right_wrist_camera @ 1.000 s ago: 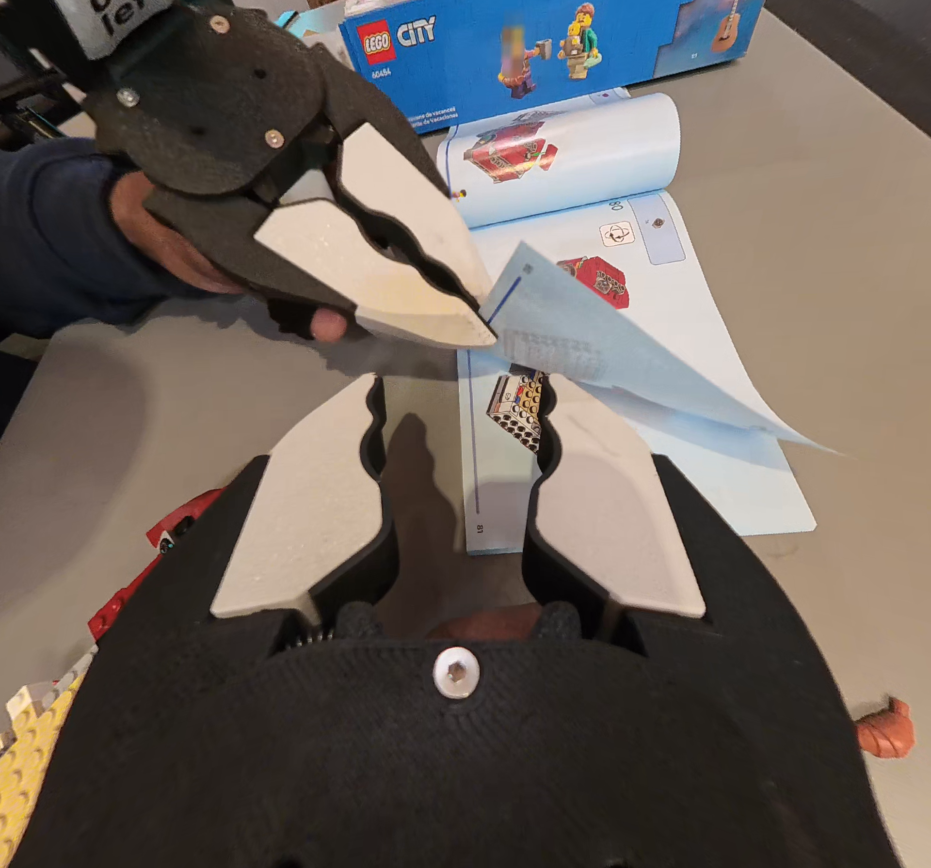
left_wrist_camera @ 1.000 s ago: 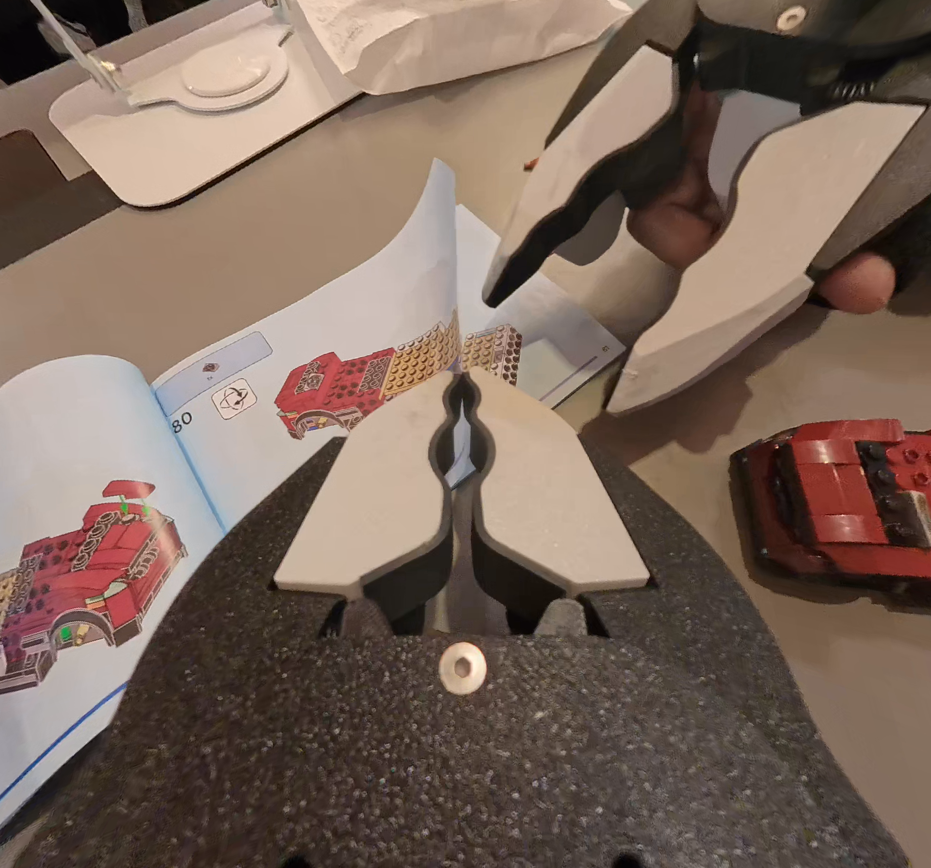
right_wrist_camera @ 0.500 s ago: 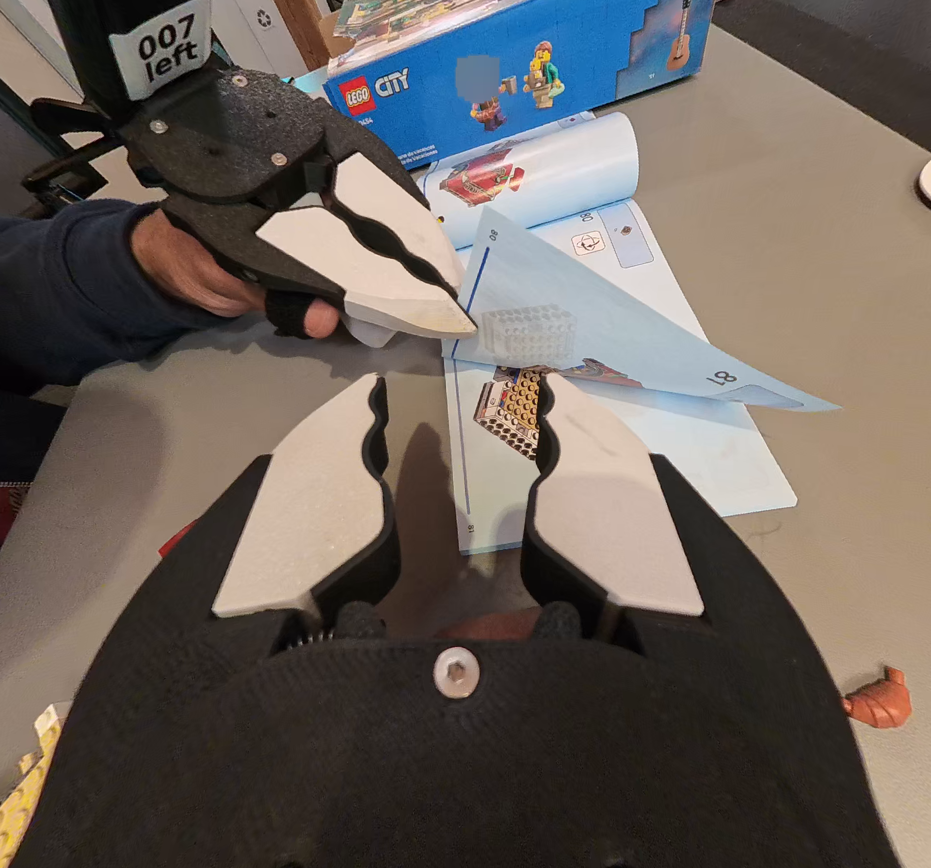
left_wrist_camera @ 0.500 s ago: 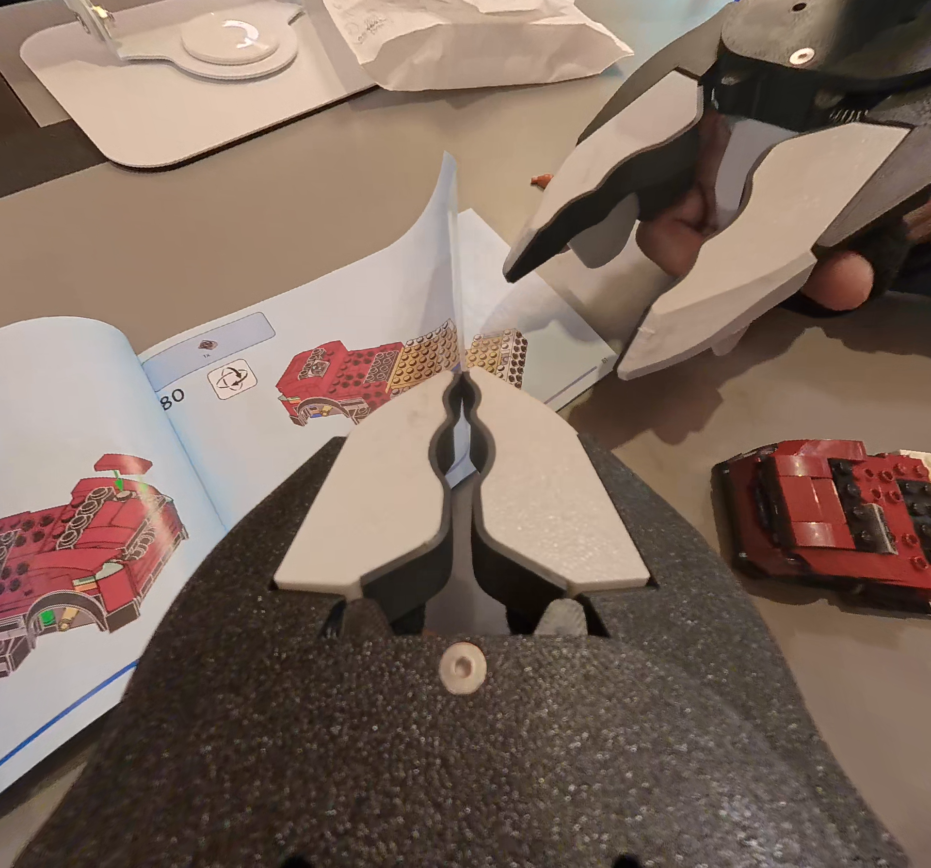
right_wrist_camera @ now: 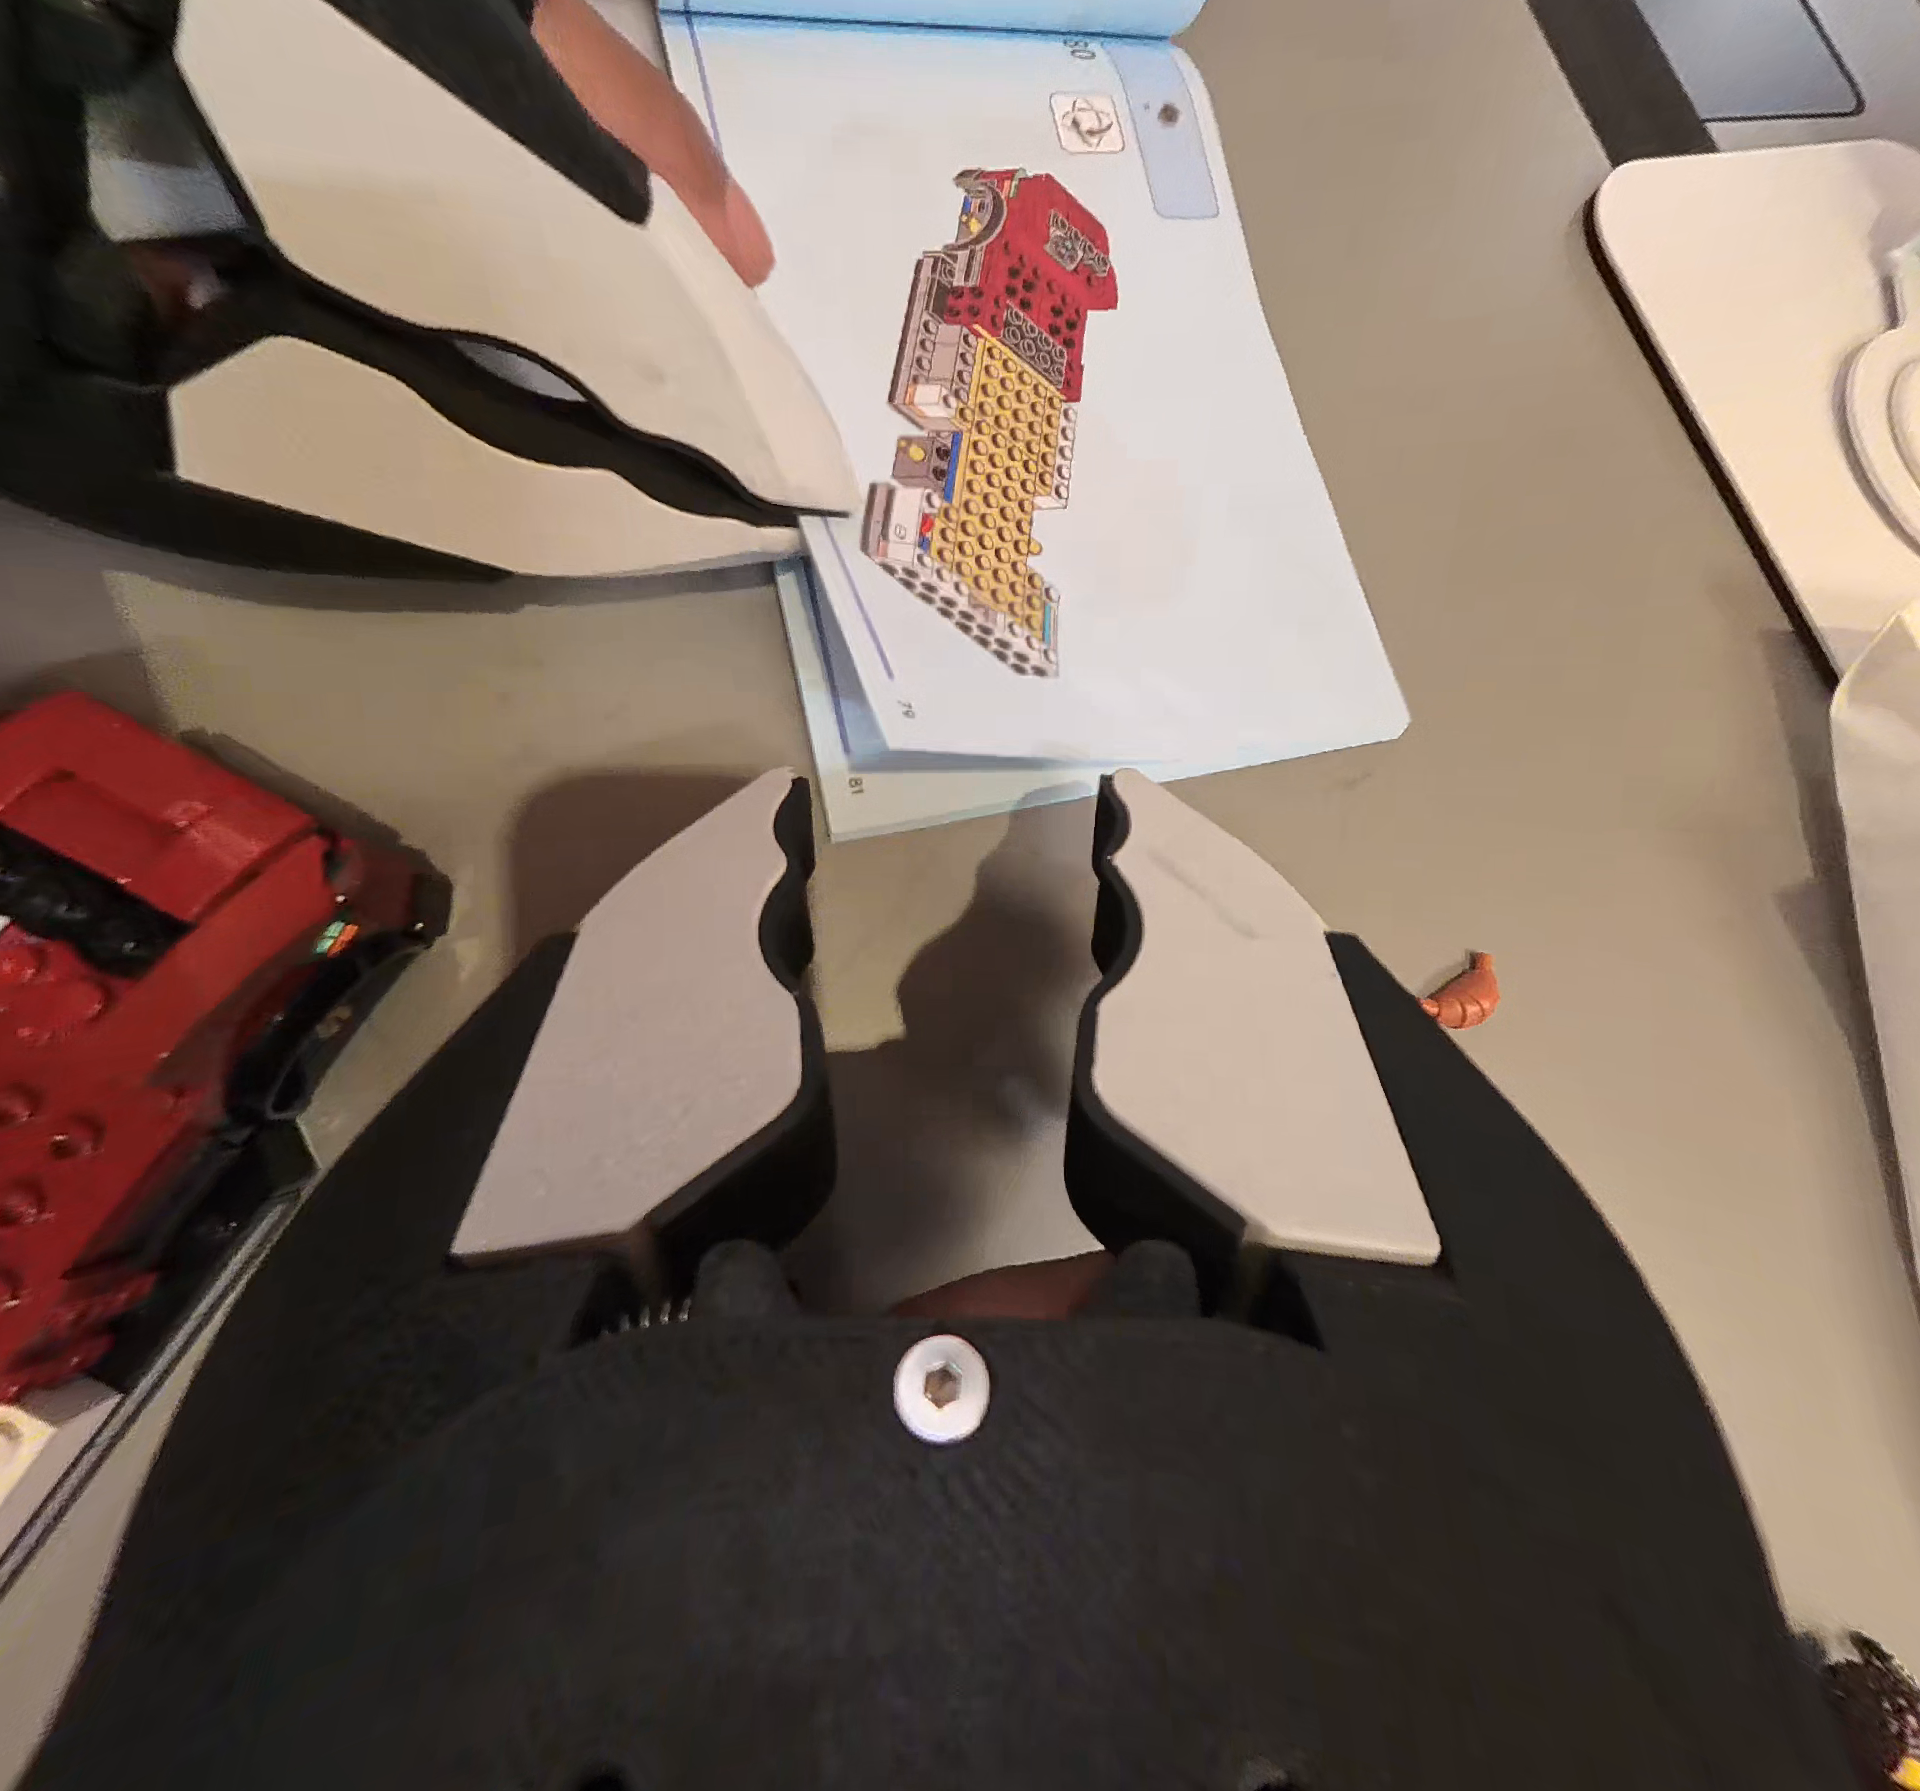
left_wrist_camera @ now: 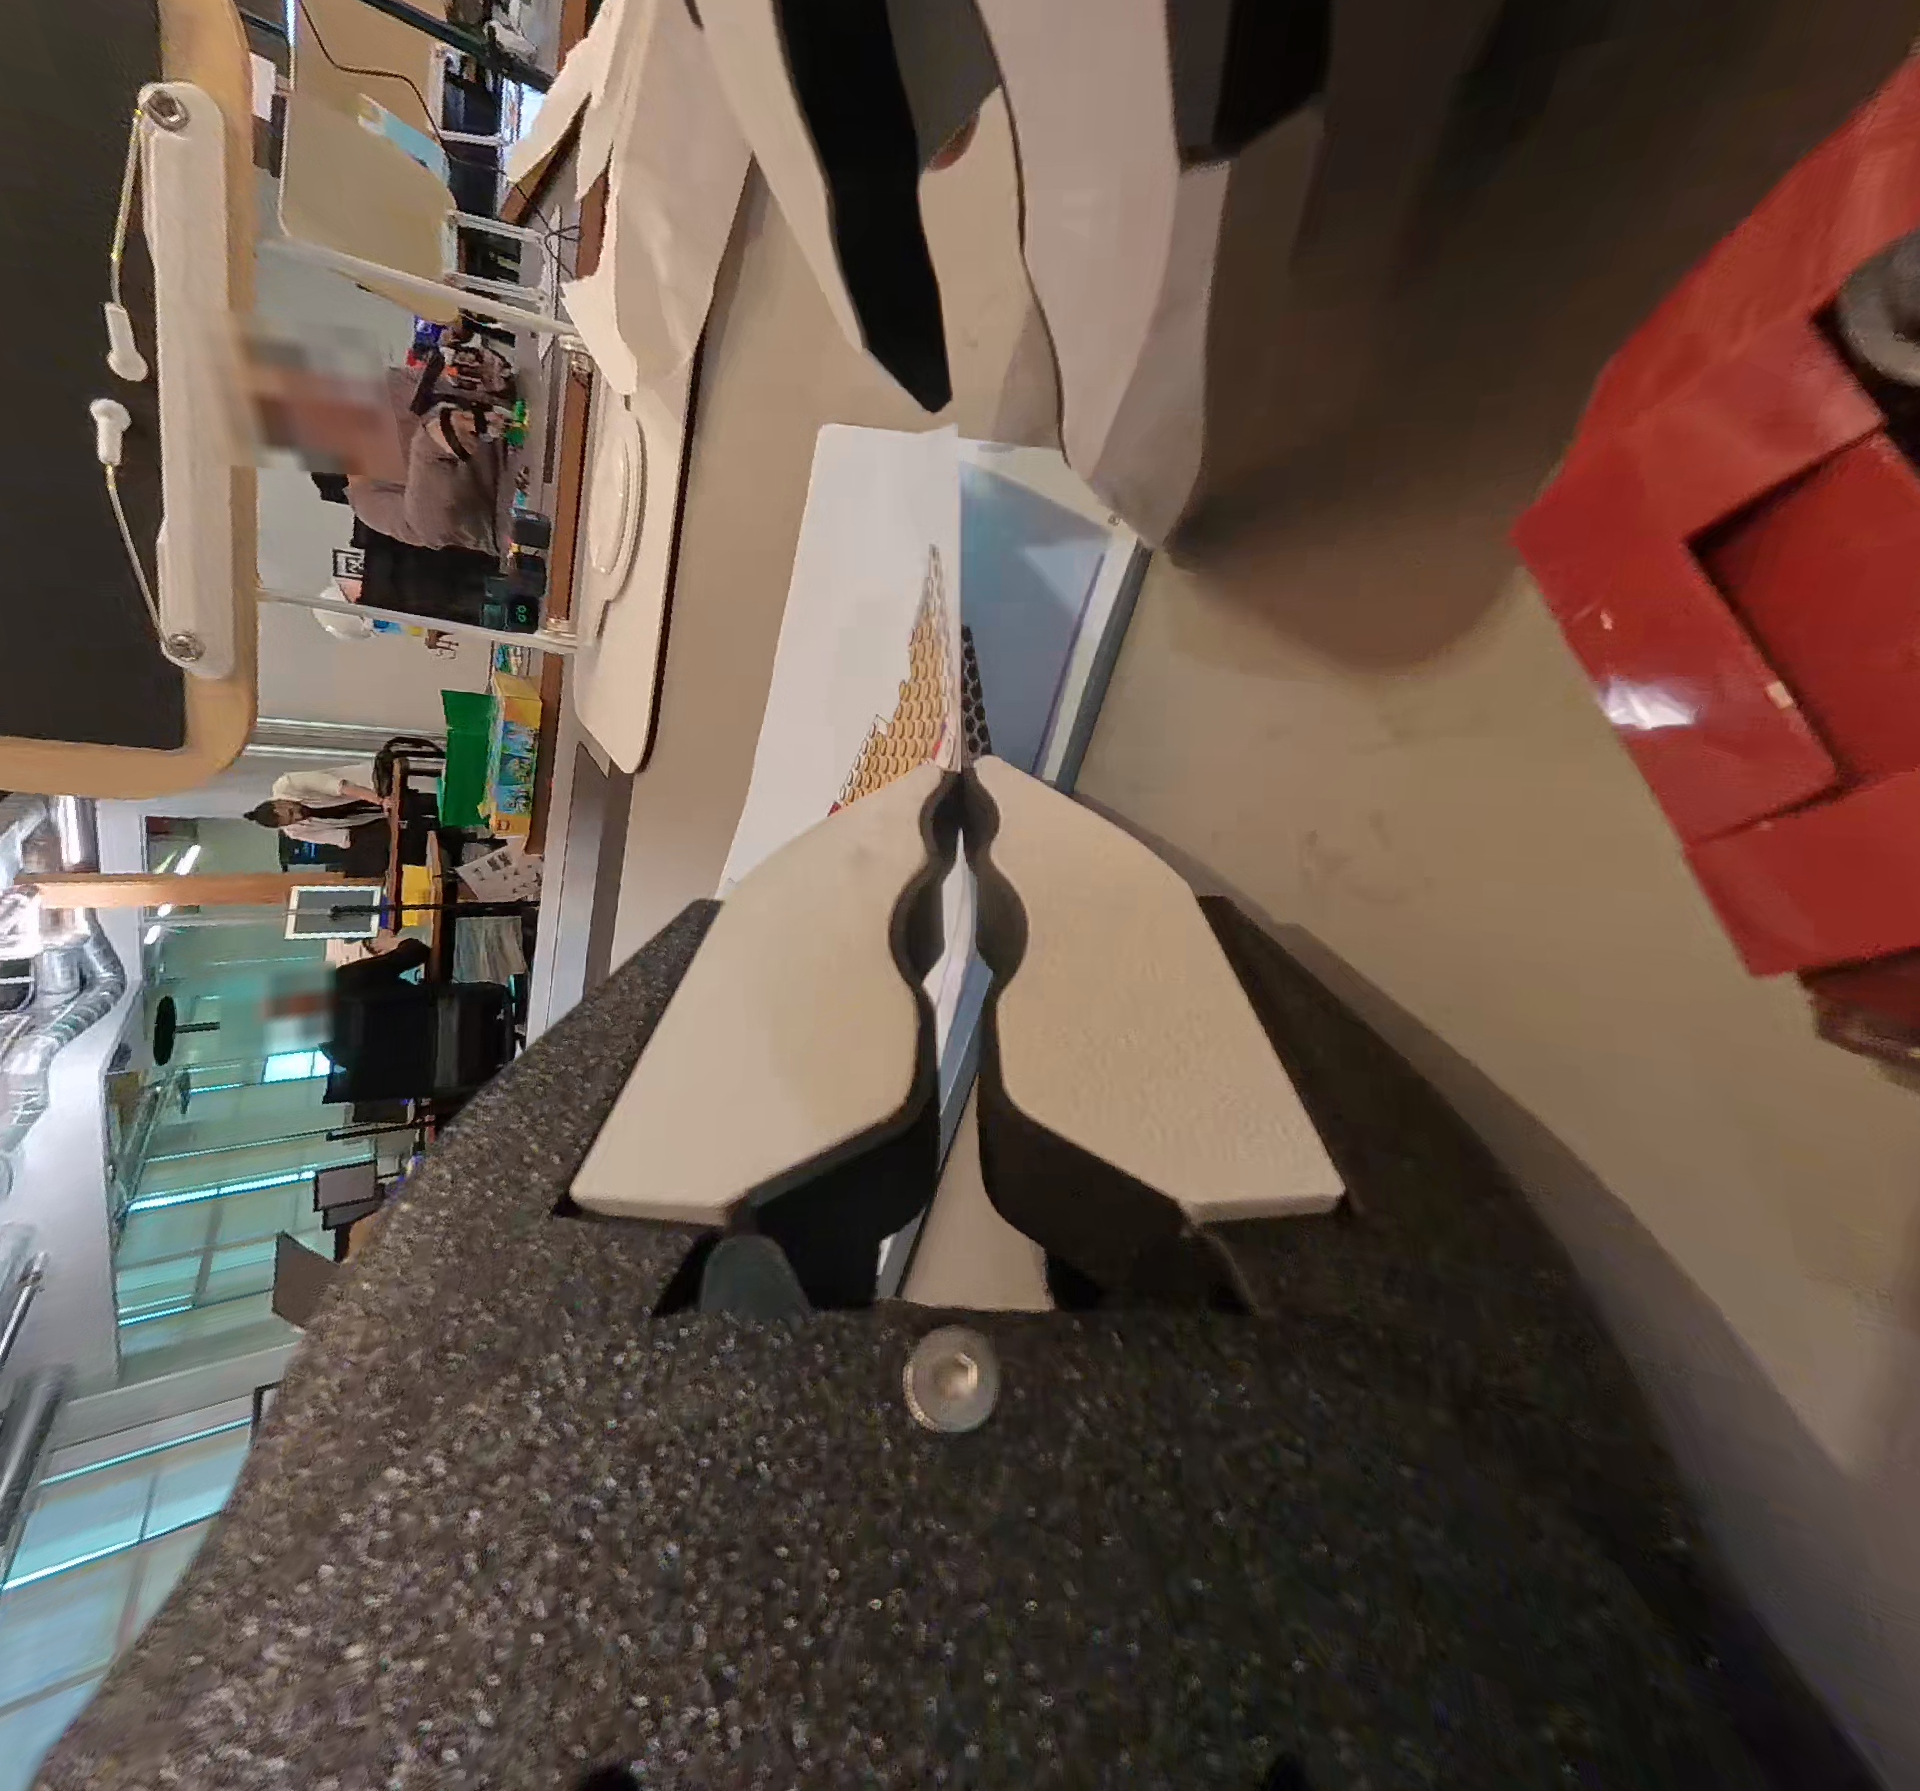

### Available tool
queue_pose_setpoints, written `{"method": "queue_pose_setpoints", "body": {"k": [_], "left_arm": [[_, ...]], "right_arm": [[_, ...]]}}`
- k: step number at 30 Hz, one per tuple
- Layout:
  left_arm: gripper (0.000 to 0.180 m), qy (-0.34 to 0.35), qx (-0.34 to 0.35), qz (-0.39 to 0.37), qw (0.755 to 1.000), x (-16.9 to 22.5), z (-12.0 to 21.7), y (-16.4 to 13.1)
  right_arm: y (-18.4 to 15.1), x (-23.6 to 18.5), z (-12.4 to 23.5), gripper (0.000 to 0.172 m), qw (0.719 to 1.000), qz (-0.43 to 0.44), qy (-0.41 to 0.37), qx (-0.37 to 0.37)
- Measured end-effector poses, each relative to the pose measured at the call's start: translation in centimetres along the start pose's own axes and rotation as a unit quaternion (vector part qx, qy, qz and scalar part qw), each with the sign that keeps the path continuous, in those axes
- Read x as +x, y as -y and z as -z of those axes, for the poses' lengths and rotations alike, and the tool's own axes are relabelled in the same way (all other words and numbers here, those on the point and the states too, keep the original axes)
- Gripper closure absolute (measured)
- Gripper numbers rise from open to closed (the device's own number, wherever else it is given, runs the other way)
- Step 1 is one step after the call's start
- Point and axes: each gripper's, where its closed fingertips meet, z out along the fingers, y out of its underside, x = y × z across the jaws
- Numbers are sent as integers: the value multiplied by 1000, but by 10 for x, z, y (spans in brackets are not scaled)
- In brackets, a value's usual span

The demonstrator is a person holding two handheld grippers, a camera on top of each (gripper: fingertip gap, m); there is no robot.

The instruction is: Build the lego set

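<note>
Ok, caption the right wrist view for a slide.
Open right gripper hovers before instruction booklet whose page corner the left gripper pinches.

Two close wrist views, shared booklet (right_wrist_camera: 1091,515)

Glossy red plastic brick car (right_wrist_camera: 135,993), smooth paper booklet (right_wrist_camera: 1143,515) (pale blue), matt grey tabletop (right_wrist_camera: 1558,806)

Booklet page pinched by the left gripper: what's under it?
Under the page the left gripper pinches lies another pale blue page; only its edge strip shows, the rest is covered.
</note>
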Motion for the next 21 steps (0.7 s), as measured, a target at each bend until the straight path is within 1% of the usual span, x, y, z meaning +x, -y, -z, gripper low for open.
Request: {"method": "queue_pose_setpoints", "body": {"k": [6, 8, 9, 11, 14, 15, 17, 19, 21], "left_arm": [[180, -2, 2, 14, 1000, -1, 0, -1], [180, 0, 6, 36, 999, -4, 1, -1], [180, 0, 10, 61, 998, -7, 1, -2], [180, -1, 26, 141, 990, -18, 4, -4], [180, 17, 58, 261, 963, -47, 14, -15], [180, 29, 68, 302, 950, -59, 19, -22], [180, 50, 86, 400, 911, -82, 30, -40], [180, 70, 98, 503, 856, -103, 42, -67], [180, 81, 107, 599, 790, -113, 53, -98]], "right_arm": [[-1, 2, -1, 119, 1000, -13, 6, -6], [-1, 2, -1, 118, 1000, -14, 5, -6], [-1, 2, -1, 118, 1000, -14, 5, -6], [-1, 2, -1, 118, 1000, -14, 3, -6], [0, 3, -1, 117, 1000, -10, -3, -3], [0, 3, 0, 117, 1000, -8, -4, -2], [0, 2, 0, 118, 1000, -7, -4, -2], [0, 2, 0, 118, 1000, -7, -4, -2], [1, 2, -1, 118, 1000, -5, -4, -1]]}}
